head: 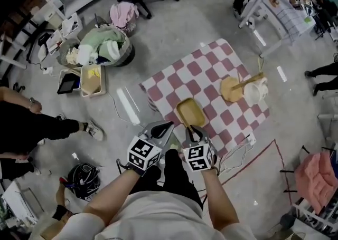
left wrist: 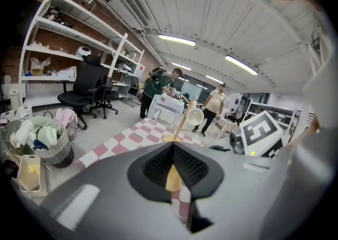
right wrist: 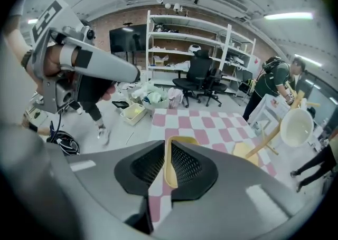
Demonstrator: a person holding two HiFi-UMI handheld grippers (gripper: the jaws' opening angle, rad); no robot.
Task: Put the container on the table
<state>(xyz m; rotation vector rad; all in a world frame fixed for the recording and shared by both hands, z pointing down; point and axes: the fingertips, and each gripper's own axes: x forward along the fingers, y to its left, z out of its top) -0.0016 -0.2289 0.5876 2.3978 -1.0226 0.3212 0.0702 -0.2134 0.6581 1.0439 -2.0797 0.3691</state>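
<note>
Right gripper view: my right claw (right wrist: 167, 148) is clamped on the yellow container (right wrist: 170, 171) rim.
Container's over the table (head: 211, 70) near edge. I'd guess the rim grip keeps it level for setting down. Left claw (left wrist: 172, 148) closed, empty.

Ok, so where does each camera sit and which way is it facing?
Head view: on the person's head, facing steeply down at the checked table; both forearms, the left gripper and the right gripper show.
Left gripper view: on that gripper, looking along its closed jaws across the table; the right gripper shows too.
Right gripper view: looks along jaws clamped on the yellow container.
All share table and container.
</note>
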